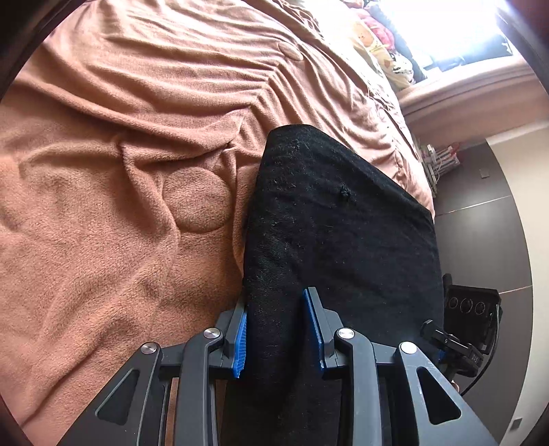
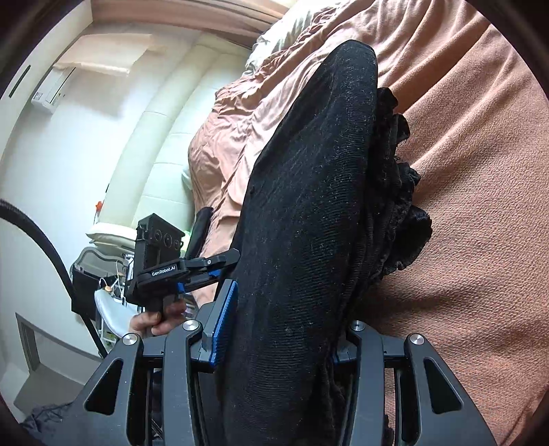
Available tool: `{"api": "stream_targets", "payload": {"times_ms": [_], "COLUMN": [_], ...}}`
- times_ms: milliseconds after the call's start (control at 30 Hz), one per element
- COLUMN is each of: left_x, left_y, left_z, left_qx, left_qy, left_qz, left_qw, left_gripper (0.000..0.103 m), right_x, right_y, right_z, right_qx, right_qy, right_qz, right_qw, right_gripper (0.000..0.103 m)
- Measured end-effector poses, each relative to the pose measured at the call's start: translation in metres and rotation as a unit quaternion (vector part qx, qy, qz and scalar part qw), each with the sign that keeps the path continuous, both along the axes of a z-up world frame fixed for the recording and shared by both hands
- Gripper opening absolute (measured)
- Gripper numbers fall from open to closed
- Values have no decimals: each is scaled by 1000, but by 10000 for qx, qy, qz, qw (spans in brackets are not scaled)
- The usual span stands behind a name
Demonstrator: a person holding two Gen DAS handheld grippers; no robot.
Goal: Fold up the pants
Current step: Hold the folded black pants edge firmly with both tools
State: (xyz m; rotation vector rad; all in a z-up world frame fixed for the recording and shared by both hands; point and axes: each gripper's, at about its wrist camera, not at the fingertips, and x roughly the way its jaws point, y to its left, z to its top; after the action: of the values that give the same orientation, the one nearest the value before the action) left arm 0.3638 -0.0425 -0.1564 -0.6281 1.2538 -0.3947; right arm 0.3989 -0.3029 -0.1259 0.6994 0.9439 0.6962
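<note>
A wrinkled pink-brown blanket (image 1: 120,171) covers the bed and has a round patch (image 1: 197,200) pressed into its fleece. Beyond the bed there is a bright window (image 1: 446,24) with a pile of colourful clothes (image 1: 377,37) beside it, and a dark tiled floor (image 1: 480,192) runs along the bed's edge. On the other side a padded cream headboard (image 2: 164,144) stands against a white wall, with an air conditioner (image 2: 51,87) high up on it and a black hose (image 2: 51,254) curving down in front.
</note>
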Motion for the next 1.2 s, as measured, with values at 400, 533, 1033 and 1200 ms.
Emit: {"api": "stream_targets", "payload": {"times_ms": [400,533,1033,1200], "left_x": [-3,-7,-14,-17], "left_y": [11,11,41,65], "left_z": [-11,-17,35,53], "left_qx": [-2,91,-46,74], "left_qy": [117,242,-358,-517], "left_qz": [-36,-200,-68,94], "left_qw": [9999,9995,9993,9986], "left_gripper": [34,41,28,27], "right_x": [8,8,6,14], "right_y": [18,23,39,60], "right_z": [8,11,22,24], "right_qx": [-192,-245,-82,21], "right_qy": [-7,-24,-114,-216], "right_qz": [-29,-48,27,172], "right_qw": [9998,9997,9999,9996], "right_gripper": [42,42,42,42]}}
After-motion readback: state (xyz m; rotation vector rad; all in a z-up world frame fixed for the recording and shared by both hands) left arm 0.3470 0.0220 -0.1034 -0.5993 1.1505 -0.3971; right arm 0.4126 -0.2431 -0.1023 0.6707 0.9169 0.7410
